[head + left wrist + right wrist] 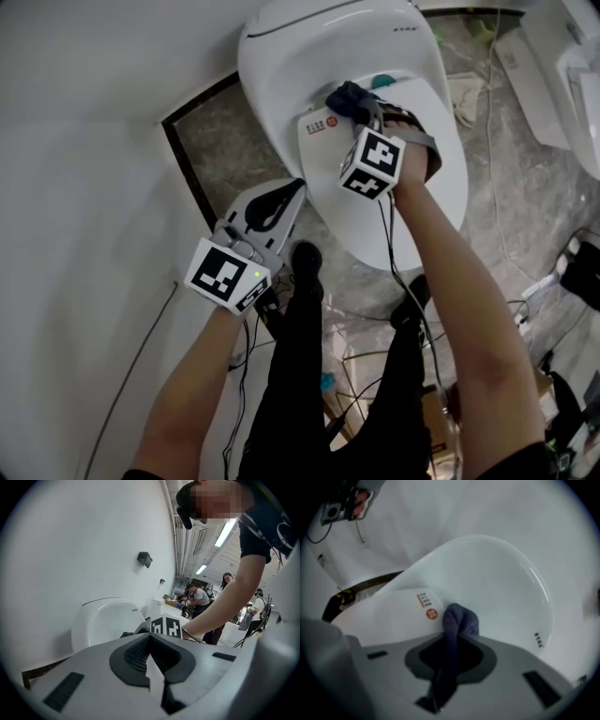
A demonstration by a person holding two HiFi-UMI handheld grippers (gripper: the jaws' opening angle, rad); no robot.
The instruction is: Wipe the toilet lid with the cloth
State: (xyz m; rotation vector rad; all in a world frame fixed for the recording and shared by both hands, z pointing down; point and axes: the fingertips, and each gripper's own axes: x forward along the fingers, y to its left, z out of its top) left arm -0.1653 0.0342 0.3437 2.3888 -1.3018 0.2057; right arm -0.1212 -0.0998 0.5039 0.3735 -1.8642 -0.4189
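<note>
The white toilet lid (309, 47) lies shut, and it fills the right gripper view (497, 578). Near its front edge is a red-printed sticker (322, 125). A dark blue cloth (349, 97) rests on the lid just beyond the sticker, and my right gripper (366, 111) is shut on it. In the right gripper view the cloth (459, 618) bulges out past the right gripper (450, 644) and touches the lid. My left gripper (281, 199) hangs off the toilet's left side, shut and holding nothing. In the left gripper view the left gripper (151, 641) points towards the toilet (103, 620).
A white wall (84, 169) stands close on the left. The dark stone floor (525, 187) carries several cables, and more white fixtures (562, 66) stand at the upper right. The person's black shoes (306, 258) are at the toilet's front. Other people stand in the background (199, 599).
</note>
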